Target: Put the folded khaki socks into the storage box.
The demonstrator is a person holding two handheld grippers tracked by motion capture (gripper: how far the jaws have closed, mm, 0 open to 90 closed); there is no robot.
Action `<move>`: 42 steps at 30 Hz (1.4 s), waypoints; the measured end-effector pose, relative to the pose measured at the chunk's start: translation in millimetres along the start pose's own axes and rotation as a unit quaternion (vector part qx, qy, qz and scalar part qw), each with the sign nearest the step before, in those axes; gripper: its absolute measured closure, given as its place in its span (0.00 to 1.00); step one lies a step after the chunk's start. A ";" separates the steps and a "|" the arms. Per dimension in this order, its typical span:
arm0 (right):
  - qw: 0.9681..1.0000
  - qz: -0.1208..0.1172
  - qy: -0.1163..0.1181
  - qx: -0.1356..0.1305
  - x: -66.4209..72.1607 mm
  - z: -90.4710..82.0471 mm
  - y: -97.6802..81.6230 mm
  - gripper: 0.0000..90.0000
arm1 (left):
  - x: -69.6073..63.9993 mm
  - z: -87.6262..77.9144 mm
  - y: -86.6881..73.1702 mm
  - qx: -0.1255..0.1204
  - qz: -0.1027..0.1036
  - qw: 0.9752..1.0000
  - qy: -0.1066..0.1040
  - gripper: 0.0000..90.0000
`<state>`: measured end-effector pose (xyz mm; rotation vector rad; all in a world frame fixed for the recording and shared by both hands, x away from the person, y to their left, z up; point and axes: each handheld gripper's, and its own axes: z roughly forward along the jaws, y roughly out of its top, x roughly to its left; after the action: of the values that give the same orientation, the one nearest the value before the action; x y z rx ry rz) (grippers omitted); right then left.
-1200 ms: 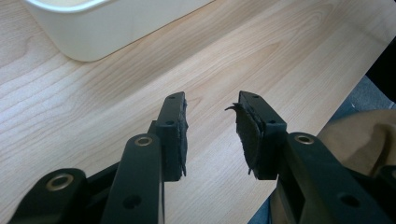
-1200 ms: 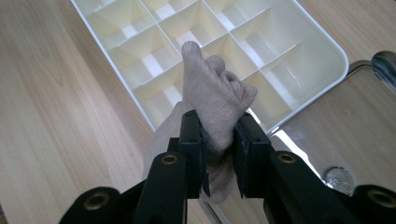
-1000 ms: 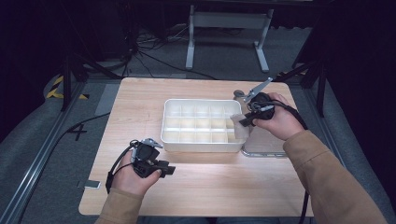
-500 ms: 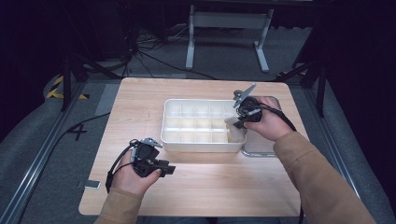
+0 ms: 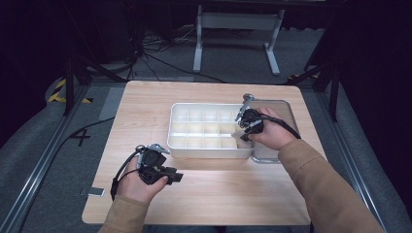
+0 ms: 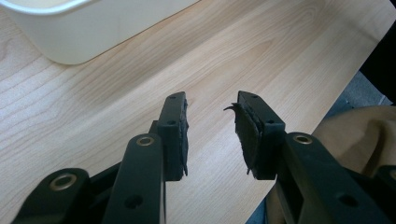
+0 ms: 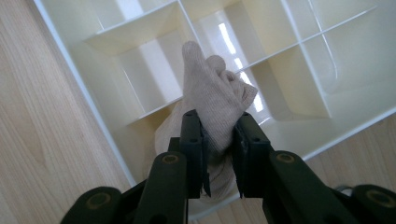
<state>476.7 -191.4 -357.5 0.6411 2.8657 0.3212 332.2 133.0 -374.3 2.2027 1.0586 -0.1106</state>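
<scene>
A white divided organizer box (image 5: pixel 209 127) sits mid-table. My right gripper (image 5: pixel 241 136) hovers over its right end, shut on a beige rolled sock (image 7: pixel 212 100) that hangs above the box's near-right compartments (image 7: pixel 154 74). In the high view the sock (image 5: pixel 240 135) shows as a small pale bundle under the hand. My left gripper (image 5: pixel 176 176) rests near the table's front, in front of the box's left corner, jaws open with nothing between them (image 6: pixel 211 128). The box's corner (image 6: pixel 70 32) lies beyond its jaws.
A shallow metal tray (image 5: pixel 282 109) lies against the box's right side, partly under the right hand. The wooden table (image 5: pixel 145 107) has free room left of the box and along the front. Cables and a metal stand are on the floor beyond the table.
The right gripper has moved left and nearer from over the tray to above the box's right end, carrying the sock. The left gripper has stayed put.
</scene>
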 end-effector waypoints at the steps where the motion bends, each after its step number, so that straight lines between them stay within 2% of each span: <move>1: 1.000 -0.003 -0.001 0.005 0.8 1.7 0.3 0.84 | 0.1 -0.1 0.0 0.000 0.000 1.000 0.000 0.71; 11: 0.999 -0.011 0.005 0.030 5.3 11.3 0.3 0.85 | -0.3 1.4 0.4 0.003 0.003 1.000 0.001 0.71; 18: 0.999 0.002 0.014 0.041 4.7 18.3 -2.7 0.85 | -0.1 2.5 0.3 0.003 0.002 1.000 0.002 0.71; 30: 0.998 0.008 0.022 0.065 3.2 36.1 -2.4 0.85 | -0.2 2.9 0.3 0.006 0.002 1.000 0.000 0.71; 36: 0.996 0.032 0.038 0.072 -2.7 42.9 -1.8 0.85 | -1.0 2.9 0.8 0.006 0.005 1.000 0.000 0.71; 37: 0.996 0.044 0.045 0.070 -4.8 44.4 -2.8 0.85 | -0.8 3.0 0.8 0.006 0.005 1.000 0.001 0.71; 41: 0.995 0.056 0.054 0.064 -7.8 46.0 -4.8 0.85 | -0.5 3.0 0.6 0.006 0.004 1.000 0.001 0.71; 42: 0.994 0.072 0.058 0.063 -8.8 46.4 -5.2 0.84 | -0.6 3.0 0.7 0.006 0.003 1.000 0.000 0.71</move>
<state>493.0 -192.0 -402.1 0.8840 2.9755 0.2047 332.9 130.4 -376.1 2.2164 1.0534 -0.1130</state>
